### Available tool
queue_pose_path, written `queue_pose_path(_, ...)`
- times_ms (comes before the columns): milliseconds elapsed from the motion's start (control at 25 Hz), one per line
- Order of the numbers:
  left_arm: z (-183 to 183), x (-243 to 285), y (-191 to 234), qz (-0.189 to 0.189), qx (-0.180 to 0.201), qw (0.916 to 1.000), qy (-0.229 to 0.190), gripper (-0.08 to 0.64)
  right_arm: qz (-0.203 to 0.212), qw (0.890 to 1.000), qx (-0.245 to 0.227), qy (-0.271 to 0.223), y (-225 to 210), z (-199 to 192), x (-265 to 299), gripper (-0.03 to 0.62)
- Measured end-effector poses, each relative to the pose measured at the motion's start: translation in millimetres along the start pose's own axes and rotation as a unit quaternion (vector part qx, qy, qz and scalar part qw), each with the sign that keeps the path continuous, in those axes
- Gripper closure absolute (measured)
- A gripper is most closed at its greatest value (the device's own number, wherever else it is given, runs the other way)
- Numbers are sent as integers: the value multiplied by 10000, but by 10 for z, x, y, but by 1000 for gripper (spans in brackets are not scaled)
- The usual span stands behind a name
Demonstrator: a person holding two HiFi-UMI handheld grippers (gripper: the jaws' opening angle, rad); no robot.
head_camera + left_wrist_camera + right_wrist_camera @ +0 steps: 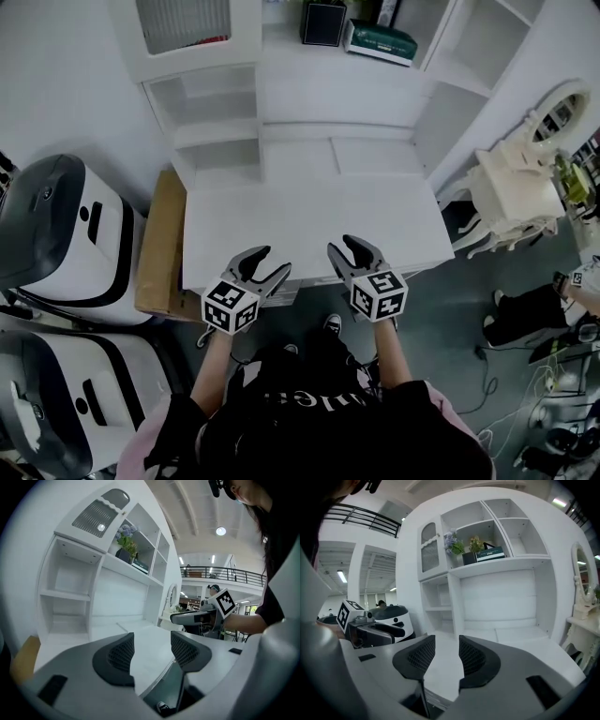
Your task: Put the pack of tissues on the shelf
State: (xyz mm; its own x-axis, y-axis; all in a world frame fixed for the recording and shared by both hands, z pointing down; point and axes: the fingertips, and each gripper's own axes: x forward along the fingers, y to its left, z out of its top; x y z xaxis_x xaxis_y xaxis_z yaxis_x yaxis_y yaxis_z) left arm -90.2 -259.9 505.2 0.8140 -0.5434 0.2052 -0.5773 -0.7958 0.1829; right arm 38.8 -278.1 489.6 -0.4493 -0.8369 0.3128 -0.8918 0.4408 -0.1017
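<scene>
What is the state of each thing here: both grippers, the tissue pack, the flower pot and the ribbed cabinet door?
left gripper: jaws apart, nothing between them.
right gripper: jaws apart, nothing between them.
pack of tissues: lying flat on the shelf, held by no gripper.
black pot: upright on the same shelf, left of the pack.
cabinet door: shut.

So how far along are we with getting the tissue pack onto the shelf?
Looks done: the green tissue pack lies on the shelf beside a black pot. Nothing is in hand: the left gripper and right gripper are open and empty near the desk's front edge. Nothing appears left.
</scene>
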Motion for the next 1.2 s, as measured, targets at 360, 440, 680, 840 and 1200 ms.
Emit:
queue_pose_path(360,-98,-327,-256,90,-169,9996,-186,318,34,9998,139,105,375,-230,-290,495)
queue_pose_path(440,-136,-370,-292,153,-210,9995,-161,318,105,9997,133,181,436,-300,-340,499)
queue_pose_path(680,-249,-455,-508,313,-263,9991,-114,322,315,9988,12,374,554,-513,-553,505)
queue_pose_path(840,-313,-499,-796,386,-350,9986,-86,334,523,9977,102,412,645,-639,-770,505)
queue_pose_path(1200,-475,-624,-1445,694,-343,9970,-62,391,907,9948,19,469,724,-936,-1400,508)
